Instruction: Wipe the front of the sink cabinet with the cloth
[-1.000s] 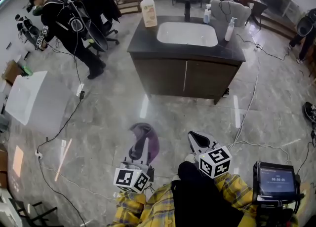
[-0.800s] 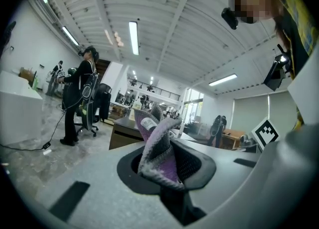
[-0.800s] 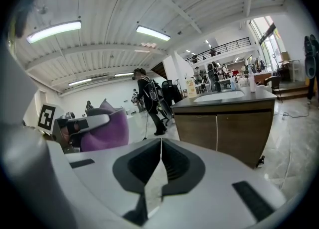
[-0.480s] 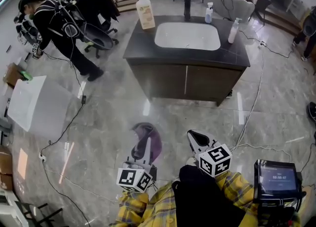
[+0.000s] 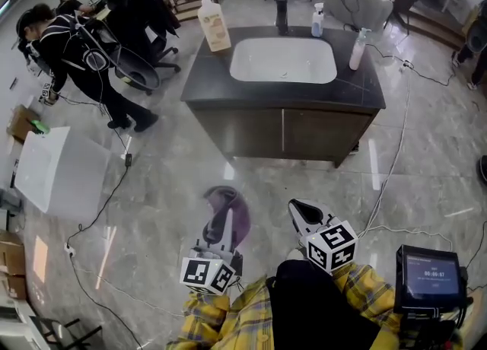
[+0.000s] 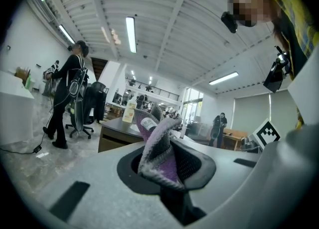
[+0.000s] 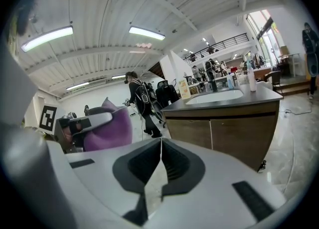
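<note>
Cloth [image 5: 228,208]: purple and grey; it is gripped by the left hand-held gripper [image 5: 222,223], whose jaws are closed on it. In the left gripper view the cloth [image 6: 159,158] is seen bunched and standing up between the jaws. It is carried in the air above the floor, well apart from the cabinet.
Sink cabinet [image 5: 283,134]: its brown front with two doors faces the person. No part of it is touched yet.
Right hand-held gripper [image 5: 300,210]: its jaws are pressed together with nothing between them, as is shown in the right gripper view [image 7: 160,161].
Change: compared with one second ago, the cabinet is seen a little larger and its dark worktop [image 5: 365,86] has shifted in the head view. Both grippers are kept in the same low place in front of the body.
Meaning for the task: it is judged that the cabinet is being approached and that the wiping is not started. The cloth must be brought much nearer before the front can be reached.
Hidden: the hands on the grippers are covered by the marker cubes and the yellow checked sleeves.
Hard to make out: no handles can be told on the doors, and dirt on the front cannot be seen from here.
Cut off: the far side of the cabinet is not shown in any view.
</note>
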Demonstrator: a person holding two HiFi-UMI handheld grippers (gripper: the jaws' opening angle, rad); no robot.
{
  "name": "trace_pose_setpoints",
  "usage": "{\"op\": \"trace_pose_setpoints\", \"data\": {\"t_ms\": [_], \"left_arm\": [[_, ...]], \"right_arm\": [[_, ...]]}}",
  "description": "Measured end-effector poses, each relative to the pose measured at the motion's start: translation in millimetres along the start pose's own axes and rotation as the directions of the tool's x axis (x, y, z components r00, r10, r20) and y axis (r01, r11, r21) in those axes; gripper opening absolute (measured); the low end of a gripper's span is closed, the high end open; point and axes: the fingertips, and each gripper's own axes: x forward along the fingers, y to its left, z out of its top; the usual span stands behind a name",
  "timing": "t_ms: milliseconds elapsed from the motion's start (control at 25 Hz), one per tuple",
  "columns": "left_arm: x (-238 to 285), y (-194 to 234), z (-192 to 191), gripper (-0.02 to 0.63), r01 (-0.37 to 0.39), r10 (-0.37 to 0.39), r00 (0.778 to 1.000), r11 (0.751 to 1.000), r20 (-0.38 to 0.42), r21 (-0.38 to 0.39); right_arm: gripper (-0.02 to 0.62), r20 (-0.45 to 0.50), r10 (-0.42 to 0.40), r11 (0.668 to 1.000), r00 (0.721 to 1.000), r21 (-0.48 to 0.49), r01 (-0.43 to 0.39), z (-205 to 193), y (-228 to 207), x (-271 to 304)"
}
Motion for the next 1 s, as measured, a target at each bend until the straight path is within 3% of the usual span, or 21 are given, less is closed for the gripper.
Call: {"op": "trace_pose_setpoints", "data": {"t_ms": [160,520,1000], "left_arm": [[21,-9,3,0.049,0.023,-0.023,0.999,1.0,0.031,0.003],[52,-17,-5,0.049,0.089,-0.089,0.996,0.996,0.012,0.014],[72,32,10,0.049,0.203,-0.202,0.979,0.979,-0.035,0.012]], "right_arm": [[0.006,0.021,-0.014,1.0,1.0,0.001,0.014,7,-21,-1],[0.006,0.021,-0.04,0.999,0.999,0.001,0.04,8,-39,7],[0.006,0.031,-0.121,0.992,0.992,0.044,0.12,25,-17,57]]}}
